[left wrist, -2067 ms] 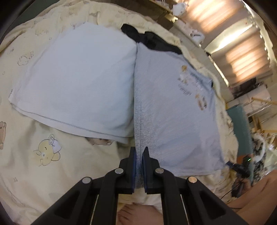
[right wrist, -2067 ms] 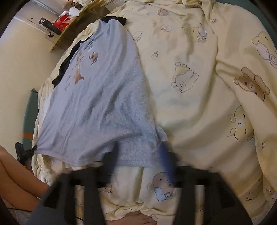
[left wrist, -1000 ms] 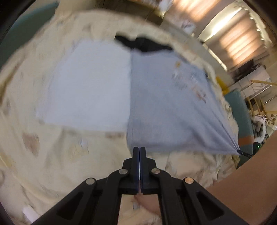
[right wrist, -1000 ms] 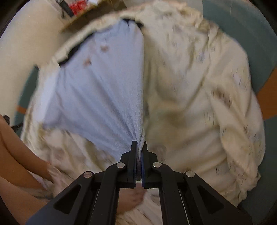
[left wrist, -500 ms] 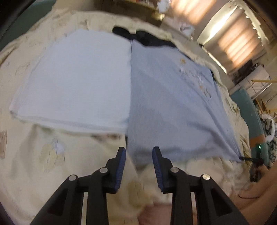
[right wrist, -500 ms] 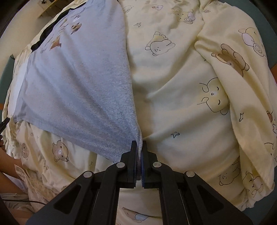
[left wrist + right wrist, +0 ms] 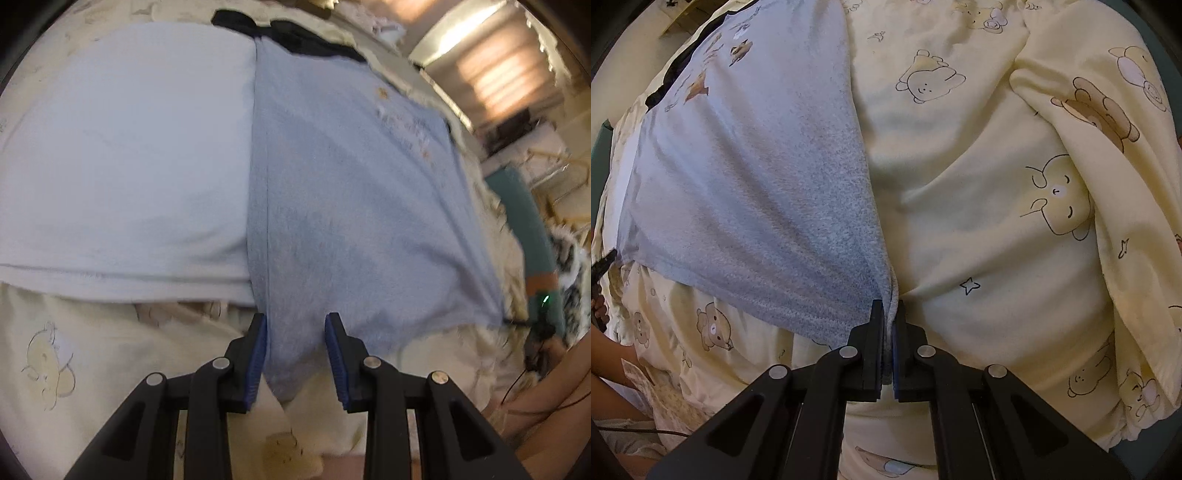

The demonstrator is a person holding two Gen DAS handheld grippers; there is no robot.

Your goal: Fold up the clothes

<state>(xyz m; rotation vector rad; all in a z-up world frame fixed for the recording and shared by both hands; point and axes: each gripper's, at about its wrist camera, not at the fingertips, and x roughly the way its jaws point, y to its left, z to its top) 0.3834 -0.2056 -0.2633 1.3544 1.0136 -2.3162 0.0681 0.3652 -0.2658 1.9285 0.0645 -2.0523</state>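
Now grey shirt (image 7: pixel 757 206) hem corner between pinched right fingers (image 7: pixel 875 332).

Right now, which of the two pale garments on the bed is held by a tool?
The grey-blue printed T-shirt: the right tool pinches its hem corner. The white folded garment lies untouched.

The left gripper (image 7: pixel 295 354), clamped a second ago, now gapes, the grey shirt (image 7: pixel 354 206) hem loose between its fingers.

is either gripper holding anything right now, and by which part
The right gripper pinches the grey t-shirt at a bottom hem corner. The left gripper is open, holding nothing.
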